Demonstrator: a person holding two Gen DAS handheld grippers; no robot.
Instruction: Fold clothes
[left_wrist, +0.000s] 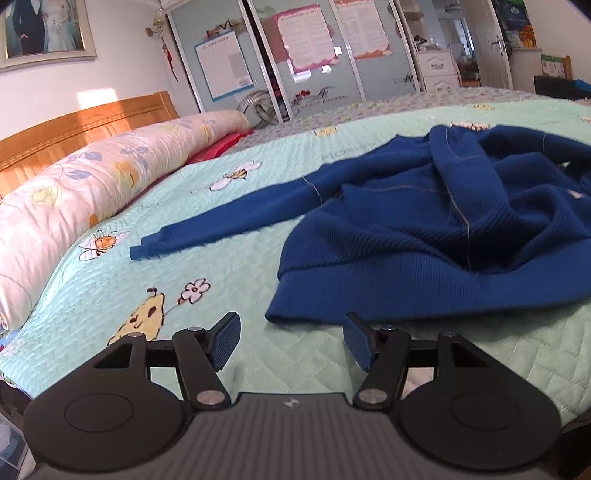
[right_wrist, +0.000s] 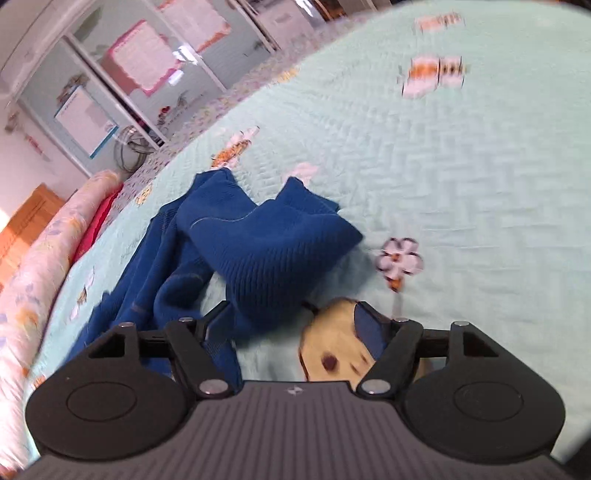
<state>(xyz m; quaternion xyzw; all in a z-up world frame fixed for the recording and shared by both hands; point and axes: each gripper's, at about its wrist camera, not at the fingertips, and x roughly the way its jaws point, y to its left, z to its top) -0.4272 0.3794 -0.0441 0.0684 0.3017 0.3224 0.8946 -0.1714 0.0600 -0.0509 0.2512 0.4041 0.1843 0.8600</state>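
Left gripper (left_wrist: 291, 341) released, jaws apart above the mint quilt (left_wrist: 295, 369), just short of the sweater's ribbed hem. Right gripper (right_wrist: 295, 328) likewise released, nothing pinched. Blue knit sweater (left_wrist: 424, 221) lies crumpled on the bed, one sleeve (left_wrist: 221, 218) stretched flat toward the floral bolster (left_wrist: 92, 192).

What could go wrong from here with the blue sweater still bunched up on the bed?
1. The blue sweater lies crumpled with one sleeve stretched out; pinching the heap may catch several layers.
2. The right gripper, jaws open, hangs over a folded-over flap; closing here could also pinch the quilt.
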